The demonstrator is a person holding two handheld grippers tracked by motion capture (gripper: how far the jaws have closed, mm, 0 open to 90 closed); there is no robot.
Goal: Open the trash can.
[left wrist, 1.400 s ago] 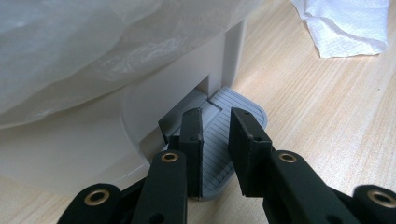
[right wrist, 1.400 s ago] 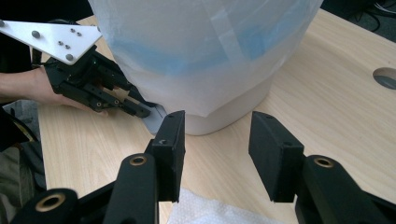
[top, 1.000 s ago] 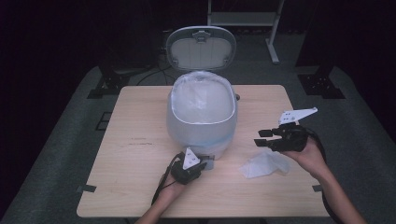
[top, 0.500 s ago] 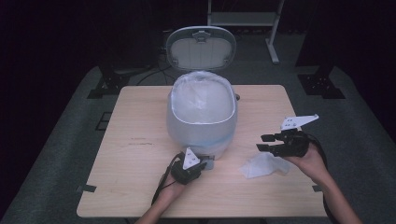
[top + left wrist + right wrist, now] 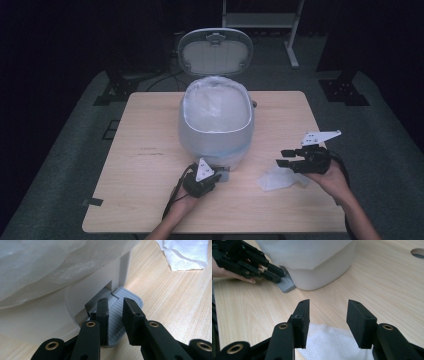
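A white bin (image 5: 216,127) with a plastic liner stands mid-table (image 5: 140,165), its lid (image 5: 215,51) tipped up behind it. At the bin's front base a grey ribbed pedal (image 5: 120,312) sticks out onto the wood.

The left gripper (image 5: 202,181) lies low at that pedal. In the left gripper view its two jaws rest on top of the pedal, drawn close with only a narrow slot between them and nothing gripped there; the tips press flat on the ribbed face. The right gripper view shows the same from the side: the left gripper (image 5: 265,271) sits on the pedal with the person's hand (image 5: 229,273) behind it.

The right gripper (image 5: 295,159) hangs to the right of the bin, just over a crumpled white paper towel (image 5: 280,179) that lies on the table near the front edge. Its jaws stand apart, released, with the towel (image 5: 332,345) below and between them, the pads not pressing on it.
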